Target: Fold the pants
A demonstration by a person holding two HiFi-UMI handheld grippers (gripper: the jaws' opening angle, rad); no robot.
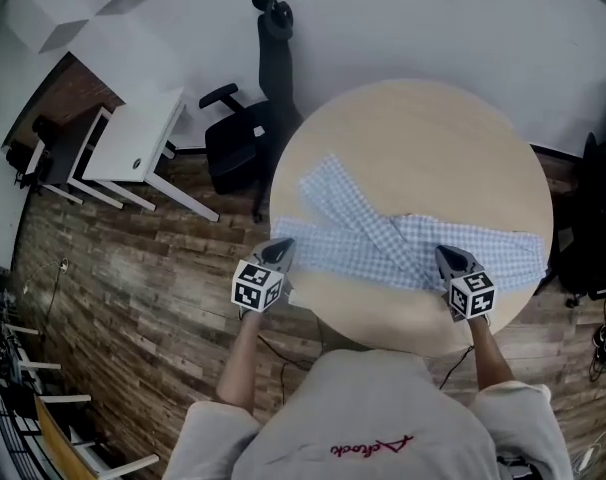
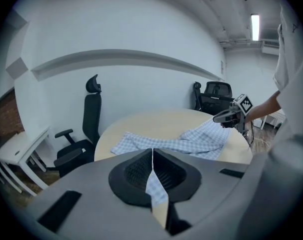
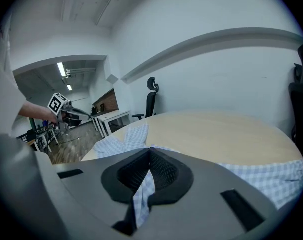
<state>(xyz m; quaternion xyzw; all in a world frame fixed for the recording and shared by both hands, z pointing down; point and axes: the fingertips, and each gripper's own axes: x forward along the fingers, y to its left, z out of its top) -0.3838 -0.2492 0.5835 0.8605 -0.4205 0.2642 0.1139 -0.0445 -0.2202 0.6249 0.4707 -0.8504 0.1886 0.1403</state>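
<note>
Head view: the near rim of the round bench (image 1: 423, 118) is partly covered by the person's shoulders, and the clamped cloth edges are hidden under both tools. A dark chair (image 1: 595, 218) on the right is cut off by the frame edge. Which end of the pants (image 1: 383, 236) is the waist cannot be made out.

Red script is seen on the person's shirt (image 1: 368, 448), upside down and not legible. Square black-and-white markers are carried on the cube of each tool; no text is seen there.

The light blue checked pants are laid flat across the near half of the bench, long axis left to right. One leg is angled off toward the far left, and the right end lies close to the bench's right edge.

The left tool (image 1: 280, 249) is seen at the bench's near-left edge, jaws together and clamped on the left end of the pants; checked cloth is seen pinched between the pads in the left gripper view. The right tool (image 1: 446, 256) is seen right of middle at the cloth's near edge, jaws likewise closed on the fabric, as shown in the right gripper view.

A black office chair (image 1: 238, 143) and a white desk (image 1: 133, 140) are seen on the wood floor at far left.
</note>
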